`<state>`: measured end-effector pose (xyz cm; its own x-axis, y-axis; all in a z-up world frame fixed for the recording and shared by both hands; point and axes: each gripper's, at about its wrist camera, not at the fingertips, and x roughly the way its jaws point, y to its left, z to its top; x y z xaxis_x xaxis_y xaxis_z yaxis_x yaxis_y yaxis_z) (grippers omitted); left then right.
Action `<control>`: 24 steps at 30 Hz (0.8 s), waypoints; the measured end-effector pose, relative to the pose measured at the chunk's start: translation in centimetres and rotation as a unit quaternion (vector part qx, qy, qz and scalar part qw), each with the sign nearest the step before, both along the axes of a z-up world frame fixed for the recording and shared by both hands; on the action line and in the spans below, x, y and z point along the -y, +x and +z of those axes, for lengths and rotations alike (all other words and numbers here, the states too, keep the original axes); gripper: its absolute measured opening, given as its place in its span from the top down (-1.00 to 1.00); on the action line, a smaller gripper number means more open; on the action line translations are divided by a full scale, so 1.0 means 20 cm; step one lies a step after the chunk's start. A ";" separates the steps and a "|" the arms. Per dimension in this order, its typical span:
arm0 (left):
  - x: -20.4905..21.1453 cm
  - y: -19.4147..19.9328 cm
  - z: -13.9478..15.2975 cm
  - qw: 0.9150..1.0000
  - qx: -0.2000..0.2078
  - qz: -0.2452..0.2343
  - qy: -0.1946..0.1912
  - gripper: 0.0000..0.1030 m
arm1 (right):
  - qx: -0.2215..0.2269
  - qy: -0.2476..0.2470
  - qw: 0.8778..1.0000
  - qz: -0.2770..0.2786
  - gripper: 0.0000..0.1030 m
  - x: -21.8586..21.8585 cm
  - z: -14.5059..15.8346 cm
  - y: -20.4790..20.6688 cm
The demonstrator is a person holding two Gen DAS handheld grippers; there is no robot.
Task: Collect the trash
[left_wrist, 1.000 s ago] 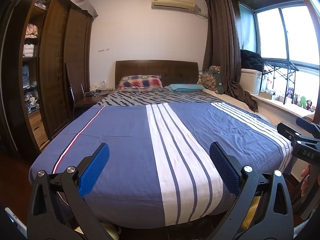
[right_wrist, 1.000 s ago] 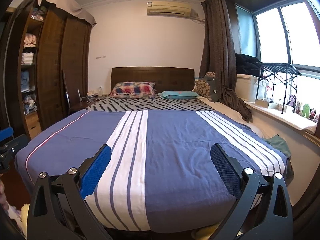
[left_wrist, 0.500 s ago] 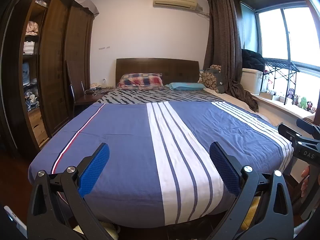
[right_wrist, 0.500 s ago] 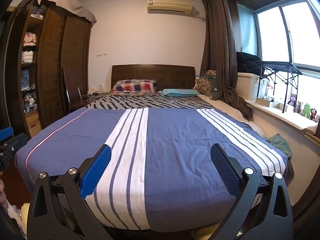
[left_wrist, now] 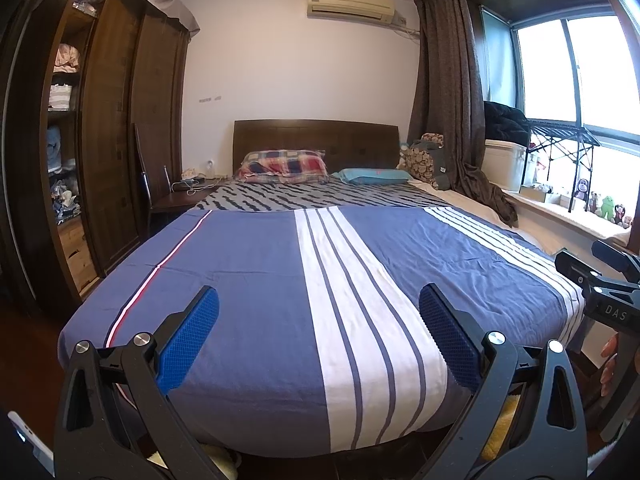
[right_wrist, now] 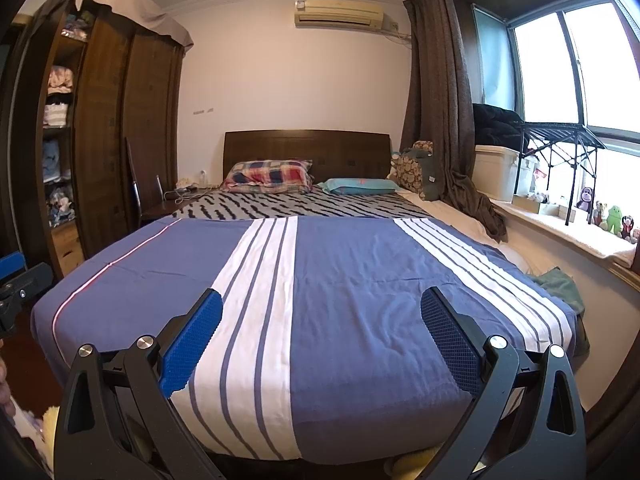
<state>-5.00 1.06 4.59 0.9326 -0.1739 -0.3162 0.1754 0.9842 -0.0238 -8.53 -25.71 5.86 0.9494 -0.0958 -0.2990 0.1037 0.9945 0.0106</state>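
My left gripper [left_wrist: 318, 336] is open and empty, held level above the foot of a bed with a blue and white striped cover [left_wrist: 256, 264]. My right gripper [right_wrist: 320, 338] is also open and empty, held beside it over the same bed [right_wrist: 352, 264]. The right gripper's body shows at the right edge of the left wrist view [left_wrist: 608, 292]. The left gripper's body shows at the left edge of the right wrist view [right_wrist: 20, 284]. No trash is plainly visible on the bed cover.
A dark wooden wardrobe [left_wrist: 116, 128] with open shelves stands at the left. A small bedside table [left_wrist: 180, 196] holds cables. Pillows [left_wrist: 284, 166] lie at the headboard. A window sill [right_wrist: 580, 228] with small toys, a white bin and a dark curtain [right_wrist: 440, 100] runs along the right.
Both views have tilted slightly downward, so the bed sits a little higher in frame. Both grippers stay open and empty.
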 end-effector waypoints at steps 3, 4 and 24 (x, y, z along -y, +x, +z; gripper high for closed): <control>0.00 0.00 0.00 1.000 0.001 -0.001 0.000 -0.85 | 0.000 0.002 1.000 0.000 -0.93 0.00 0.00 0.00; 0.00 -0.01 0.00 1.000 0.001 -0.002 0.000 -0.85 | 0.000 0.002 1.000 -0.001 -0.93 0.00 0.00 0.00; 0.04 -0.01 -0.03 1.000 -0.007 -0.011 0.000 -0.85 | -0.003 0.009 1.000 -0.003 -0.93 0.02 -0.03 0.01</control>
